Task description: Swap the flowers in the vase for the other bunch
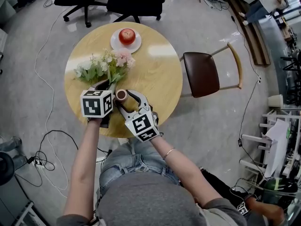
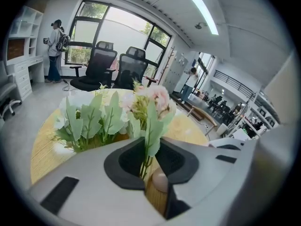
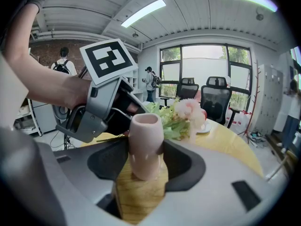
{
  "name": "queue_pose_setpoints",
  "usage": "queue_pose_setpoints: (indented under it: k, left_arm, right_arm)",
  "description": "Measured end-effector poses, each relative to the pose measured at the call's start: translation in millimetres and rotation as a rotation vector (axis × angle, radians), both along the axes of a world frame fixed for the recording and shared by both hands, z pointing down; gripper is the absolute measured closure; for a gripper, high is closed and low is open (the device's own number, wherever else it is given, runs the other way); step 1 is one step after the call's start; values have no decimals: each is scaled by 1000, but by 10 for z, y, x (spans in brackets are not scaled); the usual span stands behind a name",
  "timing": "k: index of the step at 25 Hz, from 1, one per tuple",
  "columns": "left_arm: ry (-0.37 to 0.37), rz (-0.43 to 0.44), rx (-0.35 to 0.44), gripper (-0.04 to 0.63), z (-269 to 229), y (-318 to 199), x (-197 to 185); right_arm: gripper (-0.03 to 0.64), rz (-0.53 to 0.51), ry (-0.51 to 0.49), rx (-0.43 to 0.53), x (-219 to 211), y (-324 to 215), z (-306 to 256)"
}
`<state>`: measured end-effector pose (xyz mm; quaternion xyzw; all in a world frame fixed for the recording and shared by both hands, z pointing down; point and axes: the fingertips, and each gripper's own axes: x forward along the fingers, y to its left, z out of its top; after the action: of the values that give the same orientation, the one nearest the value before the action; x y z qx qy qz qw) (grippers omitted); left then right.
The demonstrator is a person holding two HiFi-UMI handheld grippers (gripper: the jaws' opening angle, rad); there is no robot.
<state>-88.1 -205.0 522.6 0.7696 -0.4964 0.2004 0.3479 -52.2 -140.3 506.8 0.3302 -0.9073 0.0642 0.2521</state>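
vase (image 3: 146, 142) is empty already and is gripped by the right claw (image 3: 143, 160) at the near edge of the tabletop (image 1: 155, 74). white bunch (image 1: 90, 70) and pink bunch (image 2: 154, 100) are laid just behind it. a pink stem is sat between the slightly parted jaws of the left claw (image 2: 149, 163), not pinched, it seems. a bunch is yet to be put in. no readable writing is spotted, only square markers.

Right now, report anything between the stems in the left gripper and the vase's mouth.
Nothing visible. The vase, clamped in the right gripper, has an open, empty mouth; the stems stand between the left gripper's jaws right beside it.
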Motion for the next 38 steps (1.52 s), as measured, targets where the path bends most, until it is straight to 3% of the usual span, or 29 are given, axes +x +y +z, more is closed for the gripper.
queue_pose_setpoints:
  k: [15,21,29,38]
  left_arm:
    - [73,-62,53,491,-350,202,-125]
    - [36,-120,67,477,-359,332,-427]
    - [-7,-236,-4,452,-72,418,-959]
    - [-25,-257,-33,423,141,326,-1025]
  right_arm:
    - [377,-1,-22,-8,2,7,24]
    - [377,-2,-18,-4,-1,7,41]
    - [377,-4,-17,-4,-14,15,24]
    - [377,-4,-18,-4,-37,10,13]
